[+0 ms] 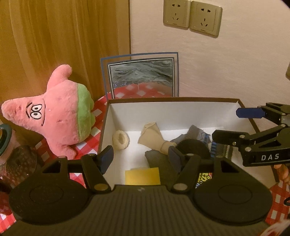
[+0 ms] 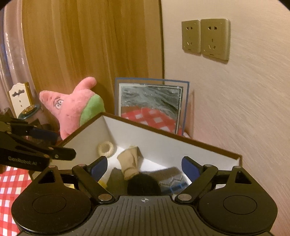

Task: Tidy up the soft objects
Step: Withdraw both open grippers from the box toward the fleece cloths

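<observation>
An open white box with a brown rim (image 1: 174,99) (image 2: 181,138) holds a cream fuzzy ring (image 1: 121,140) (image 2: 106,148), a beige sock (image 1: 154,138) (image 2: 129,163), a black round fuzzy item (image 1: 193,147) (image 2: 144,185), a grey patterned knit piece (image 1: 199,135) (image 2: 172,178), a dark cloth (image 1: 154,159) and a yellow card (image 1: 142,176). A pink plush star (image 1: 59,116) (image 2: 76,107) lies left of the box on the checked cloth. My left gripper (image 1: 140,157) is open and empty above the box's near side. My right gripper (image 2: 144,168) is open and empty above the box; it also shows in the left wrist view (image 1: 226,125).
A framed picture (image 1: 140,76) (image 2: 151,103) leans on the wall behind the box. Wall sockets (image 1: 192,17) (image 2: 205,39) are above. A glass (image 1: 20,163) and a jar (image 1: 4,136) stand at the left. A wooden panel (image 1: 63,36) is behind the plush.
</observation>
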`<state>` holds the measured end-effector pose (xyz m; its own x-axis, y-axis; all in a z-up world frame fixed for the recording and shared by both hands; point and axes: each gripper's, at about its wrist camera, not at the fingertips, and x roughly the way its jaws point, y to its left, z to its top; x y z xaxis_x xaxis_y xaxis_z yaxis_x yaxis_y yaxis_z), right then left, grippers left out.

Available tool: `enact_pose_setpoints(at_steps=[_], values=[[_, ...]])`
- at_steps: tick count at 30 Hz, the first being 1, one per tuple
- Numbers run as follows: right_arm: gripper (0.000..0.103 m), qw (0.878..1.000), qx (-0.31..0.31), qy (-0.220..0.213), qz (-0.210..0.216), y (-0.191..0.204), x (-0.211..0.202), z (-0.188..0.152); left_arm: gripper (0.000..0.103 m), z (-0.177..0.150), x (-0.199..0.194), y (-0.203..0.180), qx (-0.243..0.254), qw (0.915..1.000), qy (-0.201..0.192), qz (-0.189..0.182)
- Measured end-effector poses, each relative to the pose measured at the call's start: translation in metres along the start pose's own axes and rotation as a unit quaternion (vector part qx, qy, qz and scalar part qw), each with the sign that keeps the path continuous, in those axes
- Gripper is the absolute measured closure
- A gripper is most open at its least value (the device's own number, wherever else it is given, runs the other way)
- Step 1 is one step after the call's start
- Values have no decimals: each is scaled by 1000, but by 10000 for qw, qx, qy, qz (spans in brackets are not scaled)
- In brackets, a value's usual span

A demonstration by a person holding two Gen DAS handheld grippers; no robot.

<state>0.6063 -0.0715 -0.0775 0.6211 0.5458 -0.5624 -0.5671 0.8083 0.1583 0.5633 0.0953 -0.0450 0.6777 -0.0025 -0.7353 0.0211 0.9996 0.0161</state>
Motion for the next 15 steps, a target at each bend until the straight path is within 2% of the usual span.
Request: enact_pose_setpoints(at_steps=[6, 15], values=[[15, 9998, 78, 163, -65, -3, -14, -9, 39, -9, -16, -6, -49, 10000, -5, -65], [15, 9997, 202, 134, -54, 0, -49, -21, 39, -28, -45, -12, -172, 9998, 2, -142]])
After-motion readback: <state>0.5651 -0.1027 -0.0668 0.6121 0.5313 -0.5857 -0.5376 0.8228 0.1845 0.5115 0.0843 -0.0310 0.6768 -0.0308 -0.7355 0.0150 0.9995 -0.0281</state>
